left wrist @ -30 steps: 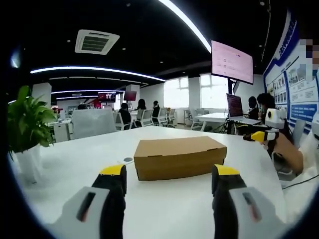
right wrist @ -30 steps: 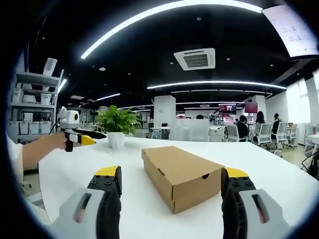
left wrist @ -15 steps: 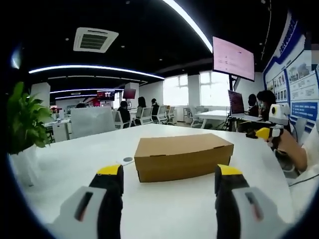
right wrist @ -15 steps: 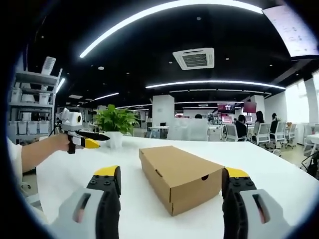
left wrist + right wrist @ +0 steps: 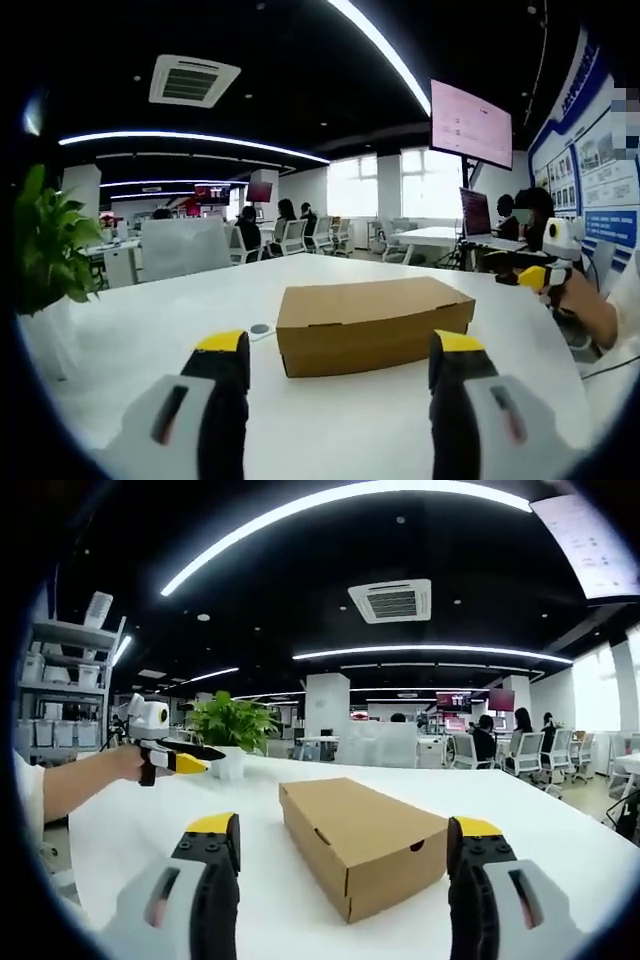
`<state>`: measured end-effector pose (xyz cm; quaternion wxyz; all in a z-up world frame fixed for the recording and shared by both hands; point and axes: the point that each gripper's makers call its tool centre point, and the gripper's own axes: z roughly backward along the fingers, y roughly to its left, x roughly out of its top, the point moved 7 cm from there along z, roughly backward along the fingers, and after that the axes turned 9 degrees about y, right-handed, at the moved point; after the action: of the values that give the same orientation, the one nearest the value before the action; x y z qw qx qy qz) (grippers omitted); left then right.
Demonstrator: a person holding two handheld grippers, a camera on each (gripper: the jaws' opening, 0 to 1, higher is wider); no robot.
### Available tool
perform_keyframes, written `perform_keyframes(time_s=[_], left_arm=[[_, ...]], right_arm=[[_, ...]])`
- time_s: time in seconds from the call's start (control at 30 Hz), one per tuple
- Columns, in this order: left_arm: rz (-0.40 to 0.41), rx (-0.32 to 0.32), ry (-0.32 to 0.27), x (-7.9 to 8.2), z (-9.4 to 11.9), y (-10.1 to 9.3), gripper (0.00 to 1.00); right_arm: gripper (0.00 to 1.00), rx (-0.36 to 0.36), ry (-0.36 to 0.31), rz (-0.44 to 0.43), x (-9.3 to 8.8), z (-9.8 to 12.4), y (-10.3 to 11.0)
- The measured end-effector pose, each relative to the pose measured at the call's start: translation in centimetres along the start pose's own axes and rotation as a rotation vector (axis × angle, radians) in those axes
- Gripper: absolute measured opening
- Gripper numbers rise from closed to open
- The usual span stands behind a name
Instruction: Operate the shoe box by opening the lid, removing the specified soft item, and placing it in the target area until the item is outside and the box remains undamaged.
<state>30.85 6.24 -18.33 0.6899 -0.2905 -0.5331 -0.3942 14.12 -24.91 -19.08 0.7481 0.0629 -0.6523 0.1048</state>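
Broadly spreading across both views: white worktop (image 5: 130, 330), carrying the closed brown shoe box (image 5: 372, 322) near its middle, lid still on. Lying ahead of the left gripper (image 5: 340, 350) in the left gripper view, long side facing, well apart from the jaws and framed between their yellow tips. Showing one corner and a short end with a small round hole in the right gripper view, beyond the right gripper (image 5: 345, 835) and not touching it. Standing wide open and holding nothing, both grippers. Sitting beside the box's left end in the left gripper view, a small dark round disc (image 5: 260, 328). Growing behind the box in the right gripper view, a potted plant (image 5: 233, 725); hanging high in the left gripper view, a wall screen (image 5: 470, 125).
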Motion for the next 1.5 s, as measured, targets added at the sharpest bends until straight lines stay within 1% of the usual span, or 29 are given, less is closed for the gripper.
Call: perform_keyframes(time_s=[0.17,0.2,0.23,0.3,0.33,0.37,0.4,0.43,0.5,0.53,0.57,0.6,0.63,0.67,0.7,0.73,0.77,0.83,0.97,1.0,1.07,1.1,1.2,1.3,1.33,1.37,1.4,1.47,1.5], left_arm=[[-0.002,0.023,0.02,-0.3,-0.5,1.1,0.77],[0.021,0.022,0.014,-0.3,-0.7,1.3,0.79],[0.041,0.004,0.007,-0.2,-0.9,1.3,0.8],[0.043,-0.006,0.015,-0.2,-1.2,1.3,0.79],[0.037,-0.001,0.039,-0.4,-1.5,1.3,0.79],[0.016,0.021,0.1,-1.0,-1.8,1.5,0.79],[0.002,0.029,0.105,-1.2,-2.0,1.6,0.81],[-0.011,0.024,0.097,-1.3,-2.3,1.5,0.82],[0.002,-0.005,0.094,-1.5,-2.7,1.3,0.82],[0.032,-0.033,0.085,-1.6,-2.9,1.2,0.82],[0.086,-0.029,0.105,-1.8,-3.0,1.4,0.82],[0.09,-0.025,0.111,-1.8,-3.0,1.4,0.82],[0.082,-0.01,0.101,-1.7,-3.2,1.7,0.82],[0.042,-0.009,0.079,-1.5,-3.3,1.7,0.81],[0.025,-0.004,0.073,-1.4,-3.4,1.7,0.79],[0.005,0.005,0.079,-1.4,-3.4,1.7,0.77],[-0.005,0.01,0.083,-1.3,-3.7,1.8,0.77],[-0.003,0.003,0.075,-1.2,-4.1,2.0,0.8],[-0.028,0.005,0.071,-0.8,-4.9,2.1,0.83],[-0.034,0.004,0.064,-0.6,-5.0,2.1,0.84],[-0.009,-0.013,0.037,-0.2,-5.3,2.2,0.86],[0.0,-0.032,0.035,-0.1,-5.4,2.3,0.87],[-0.017,-0.034,0.042,0.0,-5.8,2.7,0.86],[0.0,-0.08,0.048,0.2,-6.3,2.9,0.87],[0.003,-0.09,0.057,0.1,-6.4,2.9,0.86],[-0.014,-0.092,0.073,0.0,-6.4,2.9,0.87],[-0.03,-0.064,0.069,0.0,-6.5,3.1,0.88],[-0.032,-0.067,0.059,0.0,-6.5,3.0,0.87],[-0.033,-0.087,0.045,0.1,-6.6,2.9,0.87]], right_arm=[[0.89,-0.01,0.012,-0.011,-0.4,-0.4,-0.4],[0.89,-0.013,0.014,-0.012,-0.5,-0.5,-0.4],[0.89,-0.016,0.017,-0.017,-0.6,-0.6,-0.5],[0.9,-0.015,0.023,-0.031,-0.7,-0.8,-0.4],[0.9,-0.015,0.021,-0.033,-0.7,-0.9,-0.3],[0.9,-0.016,0.02,-0.032,-0.7,-1.0,-0.2],[0.89,-0.017,0.023,-0.032,-0.8,-1.1,-0.1],[0.89,-0.021,0.037,-0.04,-1.0,-1.2,-0.1],[0.88,-0.018,0.037,-0.045,-1.2,-1.5,0.0],[0.88,-0.018,0.039,-0.048,-1.3,-1.6,-0.1],[0.88,-0.017,0.043,-0.049,-1.4,-1.7,-0.1],[0.88,-0.017,0.045,-0.05,-1.5,-1.8,-0.2],[0.88,-0.019,0.045,-0.051,-1.6,-1.8,-0.3],[0.88,-0.021,0.045,-0.051,-1.6,-1.8,-0.3],[0.88,-0.021,0.047,-0.051,-1.6,-1.8,-0.3],[0.88,-0.022,0.053,-0.048,-1.8,-2.0,-0.3],[0.87,-0.023,0.058,-0.046,-1.9,-2.1,-0.4],[0.87,-0.032,0.079,-0.044,-2.2,-2.4,-0.4],[0.86,-0.034,0.074,-0.031,-2.3,-2.8,-0.2],[0.86,-0.042,0.065,-0.027,-2.2,-2.8,-0.3],[0.86,-0.05,0.065,-0.037,-2.0,-2.9,-0.6],[0.86,-0.051,0.063,-0.041,-2.0,-2.9,-0.7],[0.88,-0.058,0.062,-0.054,-2.0,-2.9,-1.0],[0.89,-0.055,0.064,-0.042,-2.0,-3.0,-1.0],[0.89,-0.051,0.065,-0.039,-2.0,-2.9,-1.0],[0.89,-0.056,0.064,-0.037,-2.0,-2.9,-1.0],[0.89,-0.062,0.062,-0.035,-1.9,-2.8,-1.1],[0.89,-0.067,0.061,-0.036,-1.9,-2.8,-1.2],[0.89,-0.068,0.06,-0.036,-1.9,-2.8,-1.2]])
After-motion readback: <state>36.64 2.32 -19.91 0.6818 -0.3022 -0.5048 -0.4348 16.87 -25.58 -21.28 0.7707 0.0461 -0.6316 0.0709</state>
